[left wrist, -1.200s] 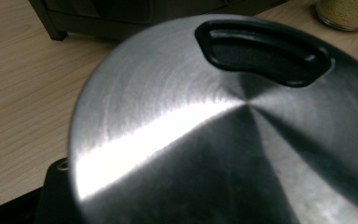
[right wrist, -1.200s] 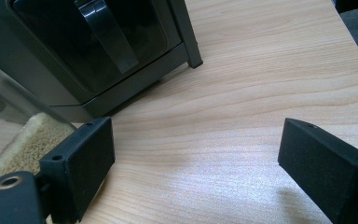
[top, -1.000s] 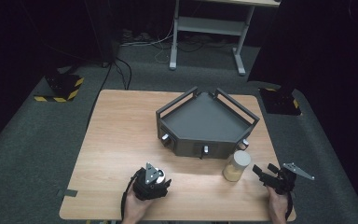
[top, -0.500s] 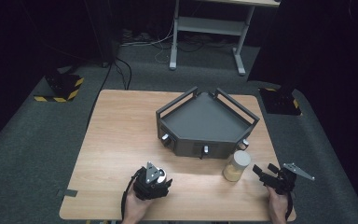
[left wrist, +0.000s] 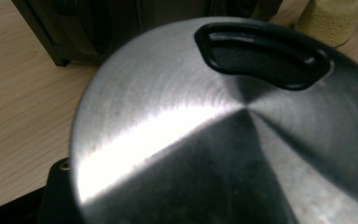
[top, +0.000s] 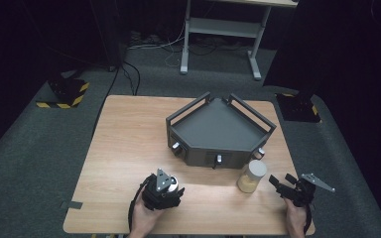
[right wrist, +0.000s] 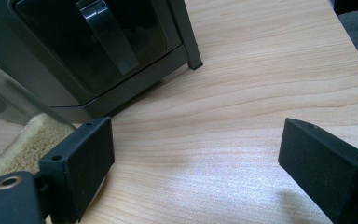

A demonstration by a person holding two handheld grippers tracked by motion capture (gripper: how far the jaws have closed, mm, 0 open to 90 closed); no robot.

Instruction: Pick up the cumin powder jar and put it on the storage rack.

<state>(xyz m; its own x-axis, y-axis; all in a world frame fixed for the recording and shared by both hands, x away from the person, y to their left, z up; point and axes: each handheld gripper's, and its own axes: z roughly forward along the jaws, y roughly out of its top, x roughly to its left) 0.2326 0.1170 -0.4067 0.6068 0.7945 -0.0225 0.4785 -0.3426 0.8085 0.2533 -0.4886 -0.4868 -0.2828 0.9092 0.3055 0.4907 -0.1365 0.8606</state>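
Wooden table (top: 129, 144), centre of the high view. Dark grey angular tray unit (top: 218, 130) with knobs along its front face, upper-centre right of the tabletop.

Left gripper (top: 161, 191) at lower centre-left of the high view, held by the left hand (top: 144, 218), grey three-cornered plate on top. Round brushed-metal lid (left wrist: 223, 135) directly in front of its camera, taking up most of the left gripper view, black handle (left wrist: 261, 53) at upper right. One black jaw corner visible at lower left, tight against the lid's edge; other jaw hidden. Cannot tell whether clamped on the lid or just beside it. In the high view the lid reads as a pale round shape just past the plate.

Right gripper (top: 284, 184) at lower right of the high view, near the table's right edge, held by the right hand (top: 295, 220). Jaws spread wide in the right gripper view, bare wood between, nothing gripped.

Jar of yellowish grains (top: 252, 176), pale cap, just front-right of the tray unit, near the right gripper's jaws, apart from them. Same jar at lower left of the right gripper view, behind the left-hand jaw.
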